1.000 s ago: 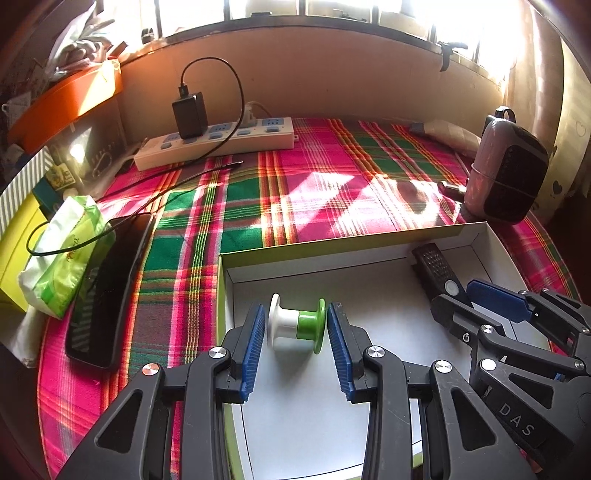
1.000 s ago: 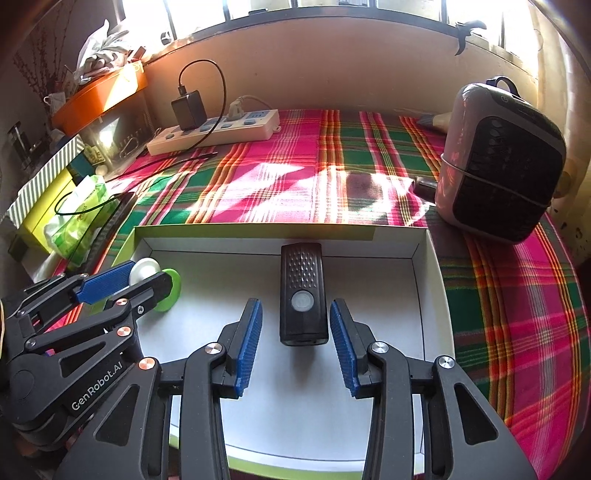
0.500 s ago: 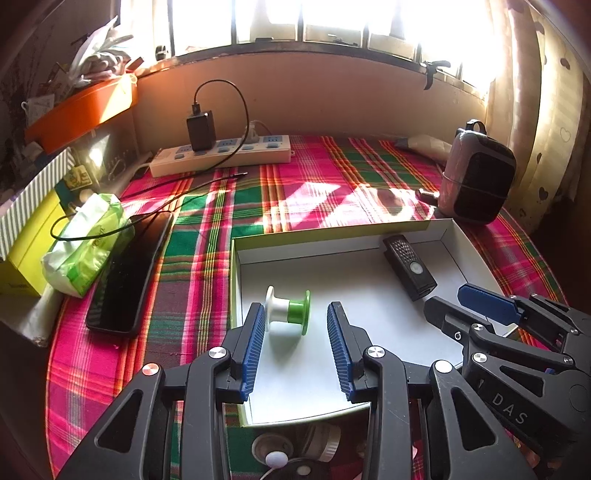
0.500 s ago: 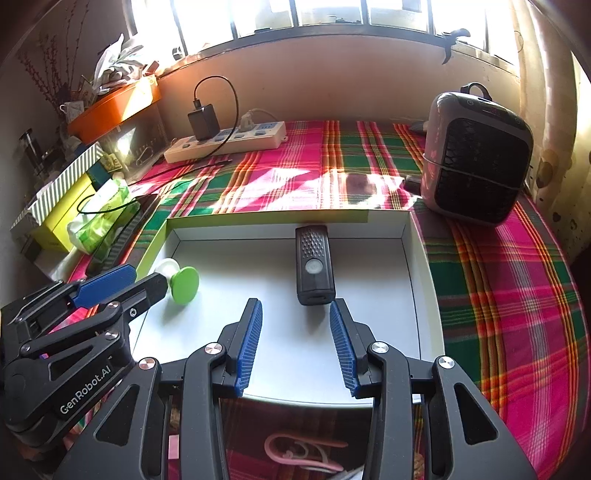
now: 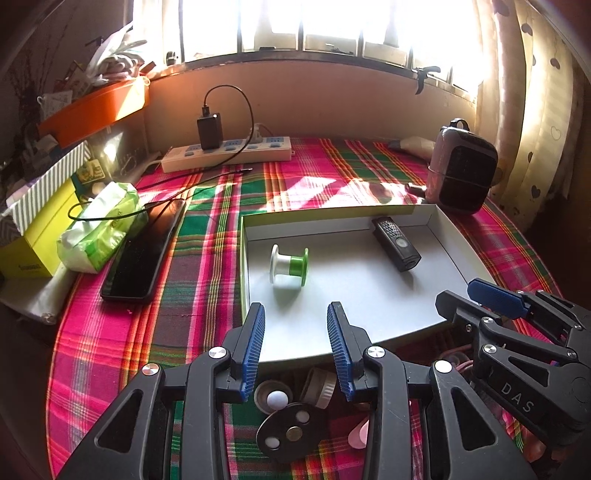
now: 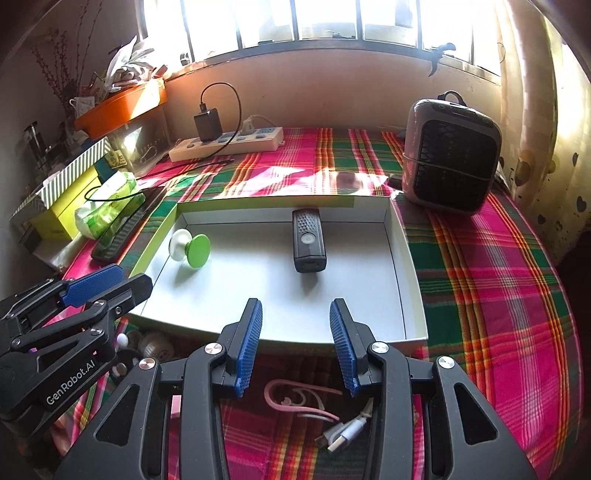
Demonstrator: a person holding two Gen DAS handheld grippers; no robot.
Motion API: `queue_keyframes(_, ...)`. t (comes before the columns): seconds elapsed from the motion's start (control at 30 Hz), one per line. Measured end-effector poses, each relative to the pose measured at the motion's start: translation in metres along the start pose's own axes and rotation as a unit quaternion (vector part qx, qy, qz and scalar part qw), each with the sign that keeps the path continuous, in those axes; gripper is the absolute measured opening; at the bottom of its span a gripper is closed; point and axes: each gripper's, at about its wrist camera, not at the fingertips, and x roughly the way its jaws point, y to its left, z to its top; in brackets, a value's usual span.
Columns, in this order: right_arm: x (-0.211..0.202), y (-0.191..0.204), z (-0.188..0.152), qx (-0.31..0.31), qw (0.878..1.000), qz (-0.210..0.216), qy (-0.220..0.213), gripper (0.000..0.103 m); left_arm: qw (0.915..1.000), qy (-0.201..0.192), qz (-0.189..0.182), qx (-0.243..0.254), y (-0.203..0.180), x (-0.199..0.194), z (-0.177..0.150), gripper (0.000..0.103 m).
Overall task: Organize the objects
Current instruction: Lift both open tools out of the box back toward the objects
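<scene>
Surface: plaid pink-and-green tablecloth [image 6: 498,280] under a sunlit barred window [image 5: 332,26].
Left gripper [image 5: 296,347]: blue-padded fingers spread wide, nothing between them; it hangs over the near edge of the shallow white cardboard box tray [image 5: 369,306].
Right gripper [image 6: 295,345]: fingers equally wide, empty, also over the tray's near edge [image 6: 280,328].
Below left fingers: black oval disc with pale dots [image 5: 291,432], a small round cap with a white centre [image 5: 276,397] and a tilted ribbed lid [image 5: 319,384], all on the cloth just outside the tray.
Below right fingers: pink ear-hook earphone [image 6: 295,398] and white USB cable end [image 6: 345,435] on the cloth.
In tray, left part: white-and-green spool [image 5: 289,264] lying on its side, near the left wall.
In tray, back right: black rectangular remote-like device with a round button [image 5: 396,243], flat, well apart from the spool.
Left of tray: black smartphone [image 5: 142,251], green-and-white tissue pack [image 5: 101,229], yellow striped-lid box [image 5: 37,229].
Far edge: white power strip with black charger [image 5: 225,151].
Right of tray: pink-and-black small fan heater [image 6: 452,153], upright.
</scene>
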Motion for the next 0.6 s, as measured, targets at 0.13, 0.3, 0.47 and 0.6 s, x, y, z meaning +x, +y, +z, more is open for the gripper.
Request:
queue_keyframes(0.13,-0.008,-0.001,-0.007,0.004,1.0,-0.001,-0.005,0.04,1.0,0.001,-0.003,-0.007,0.004,-0.005,-0.008,0.033)
queue_keyframes(0.3,-0.018,-0.004,-0.019,0.007,1.0,-0.008,-0.011,0.04,0.9999,-0.001,-0.009,-0.014,0.011,-0.013,-0.02,0.033)
queue_keyframes(0.47,-0.026,-0.014,-0.033,0.009,1.0,-0.015,-0.016,0.04,0.9997,-0.009,-0.014,-0.015,0.023,-0.021,-0.03,0.033)
queue_keyframes(0.6,-0.03,-0.024,-0.042,0.021,1.0,-0.016,-0.013,0.04,0.9993,0.001,-0.027,-0.025,0.033,-0.02,-0.04,0.033)
